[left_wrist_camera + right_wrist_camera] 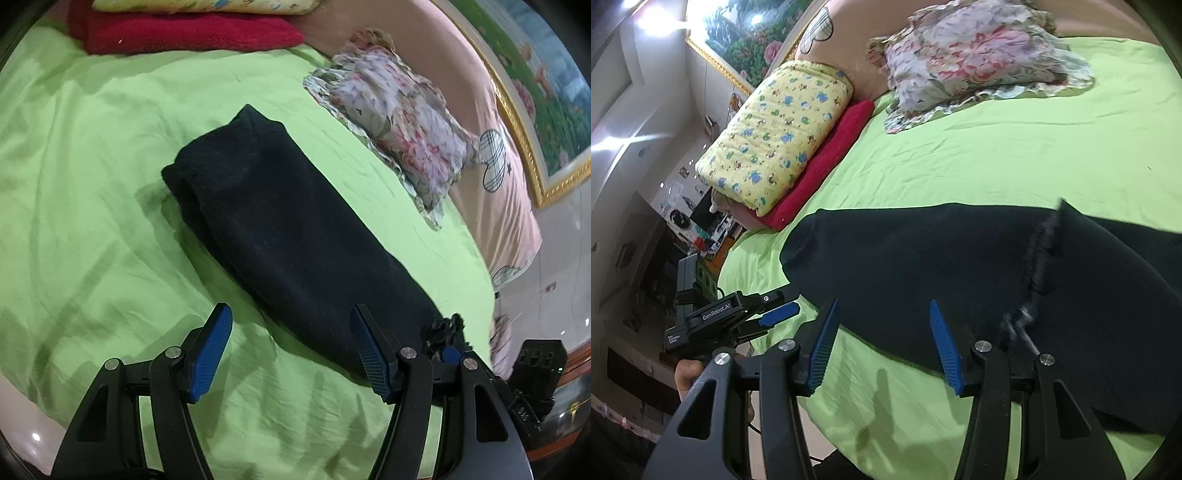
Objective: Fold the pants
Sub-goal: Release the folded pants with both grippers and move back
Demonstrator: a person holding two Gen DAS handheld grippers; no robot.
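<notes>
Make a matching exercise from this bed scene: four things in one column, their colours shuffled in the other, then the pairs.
Things:
1. pants
2. bedsheet
3. folded blanket under the quilt
4. pads of the tongs

Colours:
A. red
B. blue
C. black
D. light green

Pairs: 1-C, 2-D, 3-A, 4-B
</notes>
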